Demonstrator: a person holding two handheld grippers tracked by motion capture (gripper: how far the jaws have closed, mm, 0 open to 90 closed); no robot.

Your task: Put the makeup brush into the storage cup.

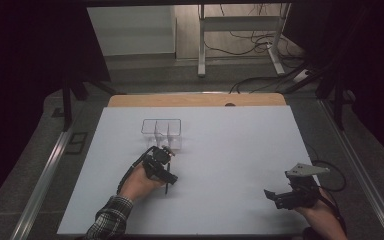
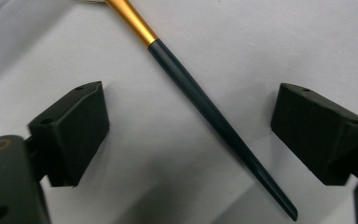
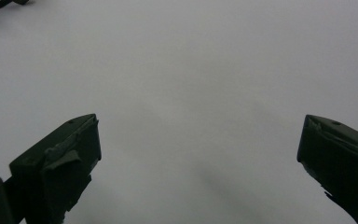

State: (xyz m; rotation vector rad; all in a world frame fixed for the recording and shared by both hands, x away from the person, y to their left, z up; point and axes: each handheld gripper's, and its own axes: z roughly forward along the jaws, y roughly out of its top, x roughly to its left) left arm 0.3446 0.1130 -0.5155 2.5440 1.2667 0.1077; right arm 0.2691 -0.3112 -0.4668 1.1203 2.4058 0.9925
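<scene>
Left gripper (image 1: pixel 166 154), held in the person's left hand (image 1: pixel 139 184), sits just at 6 o'clock of a clear plastic three-compartment organiser box (image 1: pixel 161 131) on the white table sheet (image 1: pixel 230 150). Seen in the left gripper view: jaws standing wide, gripper (image 2: pixel 189 135) straddling a slender makeup brush with a dark blue-black tapered handle and a gold metal ferrule (image 2: pixel 205 107). Lying flat on the white sheet, running from 11 o'clock, where the gold ferrule leaves the frame, down to 5 o'clock, where the pointed tip ends. Clear white gaps on both sides of the handle, neither pad touching it. Nothing gripped. Bristle end out of frame, so impossible to tell how it lies against the box. In the high view, a thin dark line, probably the handle tip, pokes out below the gripper towards 6 o'clock.

Right gripper (image 1: pixel 272 196), held in the person's right hand (image 1: pixel 320 212), rests well apart at 4 o'clock of the sheet, with its grey three-cornered plate on top and its jaws pointing towards 9 o'clock. In the right gripper view: jaws spread wide, gripper (image 3: pixel 198 154) over bare white sheet, nothing between the pads. At 11 o'clock of that view, a small dark shape at the frame edge, too little of it to identify.
</scene>
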